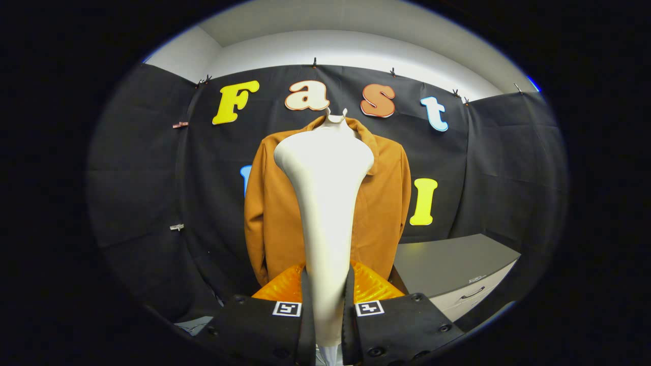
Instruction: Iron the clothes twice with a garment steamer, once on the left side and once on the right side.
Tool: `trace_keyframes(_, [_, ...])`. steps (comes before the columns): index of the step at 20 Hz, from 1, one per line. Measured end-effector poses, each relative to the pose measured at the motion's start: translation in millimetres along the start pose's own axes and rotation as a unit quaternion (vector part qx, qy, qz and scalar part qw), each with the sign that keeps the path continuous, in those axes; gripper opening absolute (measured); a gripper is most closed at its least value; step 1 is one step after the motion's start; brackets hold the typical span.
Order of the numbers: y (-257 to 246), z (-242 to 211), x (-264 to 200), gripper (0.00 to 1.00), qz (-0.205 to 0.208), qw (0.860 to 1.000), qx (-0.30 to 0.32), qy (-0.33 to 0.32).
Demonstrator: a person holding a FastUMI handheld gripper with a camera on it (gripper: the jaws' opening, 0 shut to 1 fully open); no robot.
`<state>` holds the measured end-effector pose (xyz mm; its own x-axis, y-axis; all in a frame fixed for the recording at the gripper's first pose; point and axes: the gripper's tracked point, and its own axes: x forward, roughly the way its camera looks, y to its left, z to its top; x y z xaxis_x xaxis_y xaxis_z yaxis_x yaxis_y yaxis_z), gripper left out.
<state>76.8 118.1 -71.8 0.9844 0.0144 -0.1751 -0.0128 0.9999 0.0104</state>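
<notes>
At the left of the frame the black cloth wall [142,193] hangs in folds, with two small clips pinned to it. Toward the centre a brown jacket [274,203] hangs flat against that cloth, collar up near the top, sleeves falling down either side. In front of the jacket, dead centre, stands the white garment steamer [325,203], upright: its broad head sits in the upper middle of the frame and covers the jacket's chest, and its handle narrows downward to the bottom centre. There the gripper [326,305] is closed on it, both fingers pressing the handle from left and right, the handle filling the gap between them. To the lower right, beside the jacket's hem, is a grey cabinet [457,264] with a drawer and handle. Above the cloth a white wall [356,46] runs across the top of the frame.
</notes>
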Motion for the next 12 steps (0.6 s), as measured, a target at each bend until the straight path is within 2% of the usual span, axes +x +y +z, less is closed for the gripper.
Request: trace_keyframes(12, [-18.5,52.5,-25.6,0.24,-0.008,1.000,0.018,-0.017])
